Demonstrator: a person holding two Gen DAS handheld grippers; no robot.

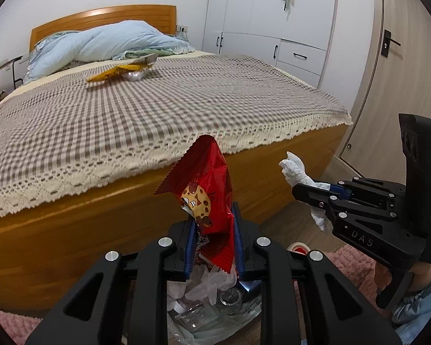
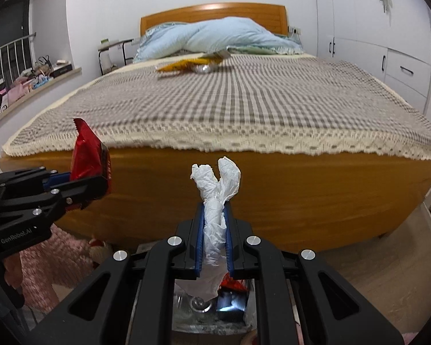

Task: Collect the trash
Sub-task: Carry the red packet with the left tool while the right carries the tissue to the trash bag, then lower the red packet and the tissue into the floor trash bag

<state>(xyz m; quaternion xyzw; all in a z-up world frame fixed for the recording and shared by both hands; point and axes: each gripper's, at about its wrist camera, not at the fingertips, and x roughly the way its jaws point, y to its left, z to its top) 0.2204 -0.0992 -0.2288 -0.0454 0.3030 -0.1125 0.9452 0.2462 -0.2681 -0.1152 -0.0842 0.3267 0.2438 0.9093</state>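
A red cookie wrapper [image 1: 207, 184] stands upright between the blue pads of my left gripper [image 1: 212, 218], which is shut on it. My right gripper [image 2: 214, 212] is shut on a crumpled white tissue [image 2: 215, 189]. Both hang in front of the bed's wooden foot end, above a clear plastic trash bag [image 1: 212, 310] holding jars and wrappers. In the left wrist view the right gripper [image 1: 301, 189] and its tissue [image 1: 294, 168] show at the right. In the right wrist view the left gripper [image 2: 100, 184] with the wrapper [image 2: 87, 155] shows at the left. A yellow wrapper [image 1: 106, 75] and a silvery piece [image 1: 133, 75] lie far up the bed.
The bed [image 2: 244, 109] has a checked cover and a blue duvet [image 2: 215, 37] by the headboard. White wardrobes [image 1: 273, 14] and a door [image 1: 388, 72] stand to the right. A pink rug [image 2: 57, 256] lies on the floor at the left, a cluttered windowsill [image 2: 37, 72] beyond it.
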